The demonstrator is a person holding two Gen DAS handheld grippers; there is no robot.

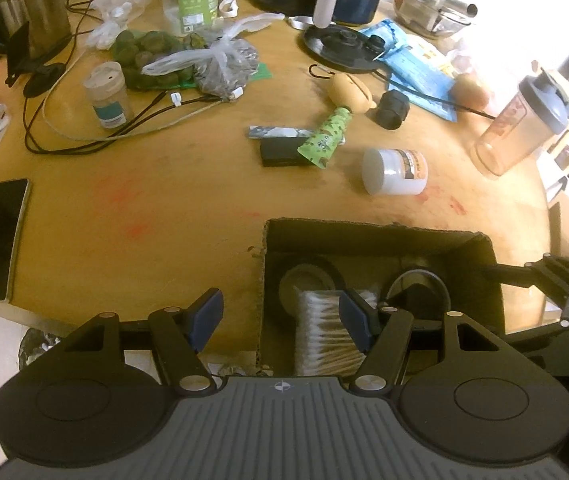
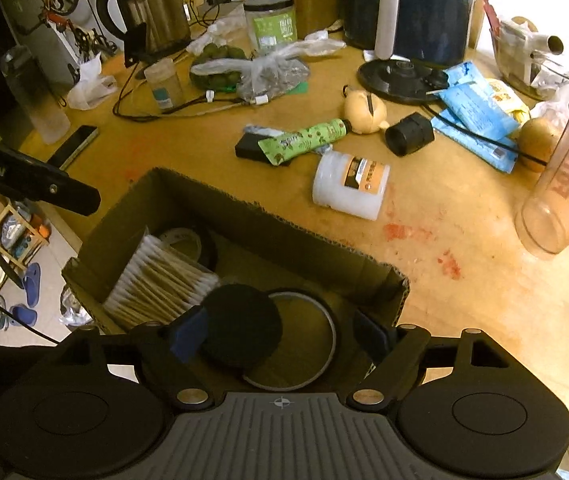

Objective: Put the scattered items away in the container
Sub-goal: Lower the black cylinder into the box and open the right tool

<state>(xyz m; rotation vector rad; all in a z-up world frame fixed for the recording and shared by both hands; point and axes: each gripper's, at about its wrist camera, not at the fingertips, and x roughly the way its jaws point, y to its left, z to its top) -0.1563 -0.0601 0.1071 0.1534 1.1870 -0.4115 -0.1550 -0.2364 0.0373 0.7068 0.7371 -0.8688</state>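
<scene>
Both tongs, left tongs (image 1: 280,320) and right tongs (image 2: 280,338), are hovering apart and empty over the box (image 2: 244,216); descending blind risks snagging its rim.

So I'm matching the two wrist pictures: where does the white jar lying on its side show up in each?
Left wrist: the white jar lies right of centre, just beyond the cardboard box.
Right wrist: the white jar lies at centre, past the cardboard box's far wall.
Shared landmark: the green tube, just beyond the jar in both views.
</scene>
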